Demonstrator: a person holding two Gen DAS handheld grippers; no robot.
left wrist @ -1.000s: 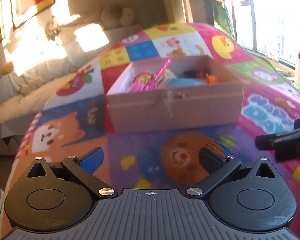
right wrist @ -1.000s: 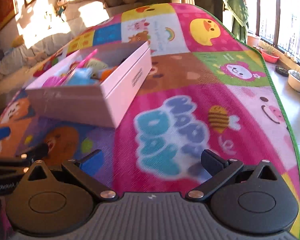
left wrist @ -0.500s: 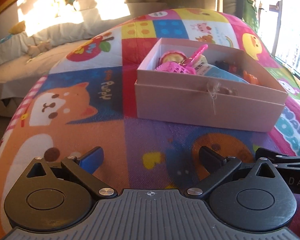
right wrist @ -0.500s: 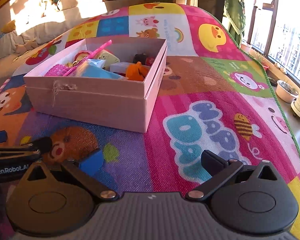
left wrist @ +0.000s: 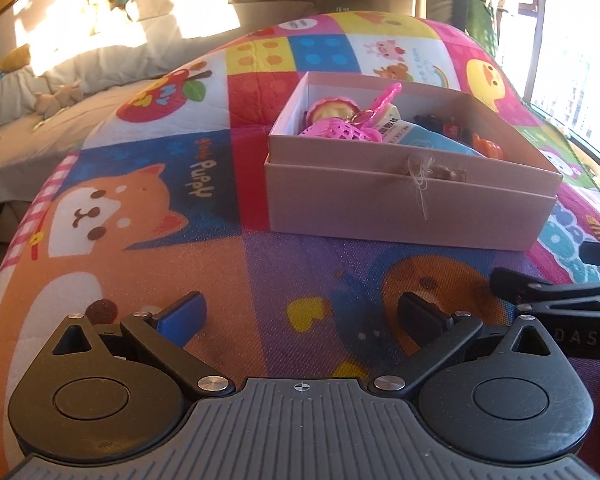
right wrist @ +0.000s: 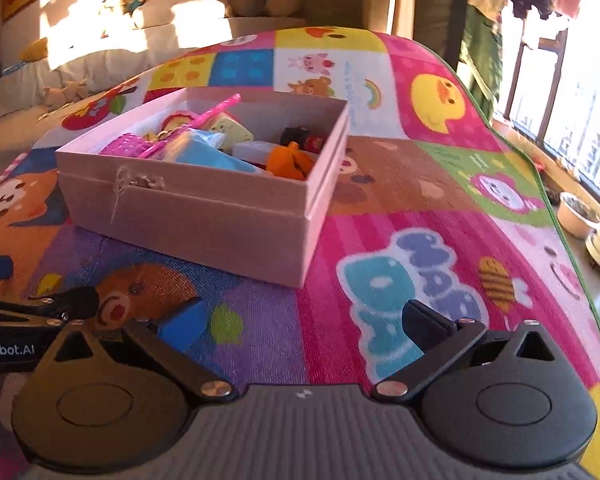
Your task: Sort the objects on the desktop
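Note:
A pale pink cardboard box (left wrist: 412, 212) stands on a colourful cartoon play mat (left wrist: 148, 208); it also shows in the right wrist view (right wrist: 204, 216). Inside it lie a pink mesh toy (left wrist: 338, 133), a pink stick (right wrist: 216, 112), a blue packet (right wrist: 204, 152), an orange toy (right wrist: 290, 162) and a small dark toy (right wrist: 298, 136). My left gripper (left wrist: 300, 316) is open and empty, low over the mat in front of the box. My right gripper (right wrist: 304, 320) is open and empty, beside the left one, near the box's front right corner.
A bed with white bedding and stuffed toys (left wrist: 100, 40) lies beyond the mat at back left. Windows and plant pots (right wrist: 580, 216) stand along the right side. The mat's green right edge (right wrist: 580, 264) borders bare floor.
Both grippers have drawn back and swung left, so the box sits farther away and more to the right in the left view. Both stay open and empty.

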